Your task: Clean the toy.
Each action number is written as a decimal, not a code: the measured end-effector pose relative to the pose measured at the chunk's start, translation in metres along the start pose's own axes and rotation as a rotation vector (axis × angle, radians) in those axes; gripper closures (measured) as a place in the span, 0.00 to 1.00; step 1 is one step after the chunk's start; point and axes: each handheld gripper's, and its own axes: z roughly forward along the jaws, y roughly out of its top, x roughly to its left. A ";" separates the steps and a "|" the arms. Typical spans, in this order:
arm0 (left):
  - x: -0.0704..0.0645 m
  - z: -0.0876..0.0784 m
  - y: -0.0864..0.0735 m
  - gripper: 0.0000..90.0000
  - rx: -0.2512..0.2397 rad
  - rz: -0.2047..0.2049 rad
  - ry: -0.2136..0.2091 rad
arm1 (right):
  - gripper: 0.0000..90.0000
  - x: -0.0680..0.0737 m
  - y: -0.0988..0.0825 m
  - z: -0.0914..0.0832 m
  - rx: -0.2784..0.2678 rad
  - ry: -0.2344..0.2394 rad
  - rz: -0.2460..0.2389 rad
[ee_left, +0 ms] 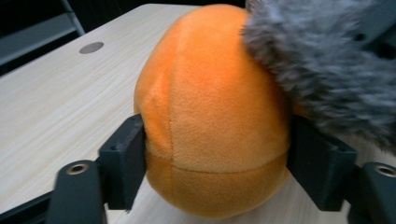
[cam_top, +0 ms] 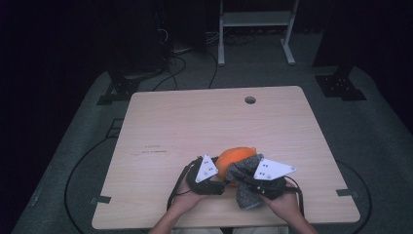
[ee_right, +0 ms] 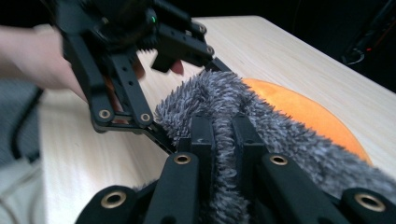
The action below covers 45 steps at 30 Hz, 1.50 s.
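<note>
1. The left gripper point(ee_left: 215, 154) clamps a round orange plush ball point(ee_left: 210, 116), one jaw pressed against each side, low on the pale wooden table point(cam_top: 195, 122) near its front edge.
2. A fuzzy grey cloth point(ee_right: 224, 112) drapes over the ball's right side.
3. The right gripper point(ee_right: 223, 135) pinches a fold of that cloth.
</note>
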 end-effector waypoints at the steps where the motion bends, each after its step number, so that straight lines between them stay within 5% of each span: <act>1: 0.001 0.000 -0.001 0.34 0.006 0.000 0.007 | 0.90 -0.006 -0.001 -0.001 -0.005 -0.007 0.014; 2: 0.001 0.000 -0.001 0.34 0.006 0.000 0.007 | 0.90 -0.006 -0.001 -0.001 -0.005 -0.007 0.014; 3: 0.004 0.000 -0.003 0.34 0.013 -0.012 0.005 | 0.90 -0.022 -0.004 -0.006 -0.024 -0.039 0.085; 6: 0.006 0.000 -0.003 0.34 0.017 -0.023 0.000 | 0.90 -0.035 -0.011 -0.010 -0.020 -0.072 0.138; 8: 0.007 0.000 -0.002 0.26 0.022 -0.030 -0.006 | 0.90 -0.036 -0.014 -0.010 -0.018 -0.061 0.166; 10: 0.008 0.001 0.000 0.19 0.007 -0.073 -0.019 | 0.90 -0.031 -0.012 -0.008 -0.014 -0.073 0.142; 13: 0.005 -0.001 0.001 0.24 0.005 -0.040 -0.012 | 0.90 -0.022 -0.006 -0.007 -0.029 -0.011 0.122; 15: 0.003 -0.002 -0.001 0.33 0.013 -0.007 0.002 | 0.90 -0.016 -0.004 -0.004 -0.006 -0.015 0.071; 17: 0.004 -0.003 -0.001 0.36 0.019 -0.004 -0.002 | 0.90 -0.020 -0.004 -0.006 -0.011 -0.023 0.079; 20: 0.004 -0.003 -0.001 0.36 0.019 0.005 -0.002 | 0.90 -0.036 -0.009 -0.010 -0.022 -0.032 0.151; 22: 0.006 -0.002 0.001 0.26 0.017 -0.037 -0.020 | 0.90 -0.037 -0.014 -0.010 -0.023 -0.027 0.187; 25: 0.007 -0.002 0.004 0.14 -0.010 -0.073 -0.030 | 0.90 -0.031 -0.013 -0.006 -0.019 -0.020 0.172; 26: 0.007 -0.003 0.004 0.14 -0.027 -0.087 -0.029 | 0.90 -0.026 -0.011 -0.003 -0.023 0.022 0.170; 30: 0.007 -0.005 0.001 0.29 -0.007 -0.040 -0.020 | 0.90 -0.025 -0.011 -0.002 -0.013 0.020 0.142; 31: 0.008 -0.006 -0.001 0.29 -0.004 -0.036 -0.022 | 0.90 -0.028 -0.012 -0.004 -0.010 0.019 0.152; 33: 0.009 -0.006 -0.002 0.31 0.001 -0.037 -0.024 | 0.90 -0.042 -0.017 -0.010 0.022 -0.063 0.182; 36: 0.009 -0.006 -0.002 0.31 0.001 -0.037 -0.029 | 0.90 -0.052 -0.021 -0.012 0.025 -0.052 0.238; 38: 0.010 -0.006 0.000 0.30 0.000 -0.050 -0.036 | 0.90 -0.051 -0.021 -0.012 0.027 -0.054 0.236; 41: 0.012 -0.006 0.004 0.14 -0.010 -0.126 -0.049 | 0.90 -0.042 -0.018 -0.009 0.020 -0.042 0.221; 42: 0.013 -0.005 0.004 0.14 -0.009 -0.132 -0.047 | 0.90 -0.042 -0.018 -0.009 0.020 -0.042 0.221; 44: 0.014 -0.005 0.003 0.13 -0.005 -0.132 -0.049 | 0.90 -0.030 -0.012 -0.006 0.002 0.030 0.185; 45: 0.014 -0.007 0.001 0.19 0.008 -0.096 -0.045 | 0.90 -0.025 -0.010 -0.004 0.011 0.026 0.156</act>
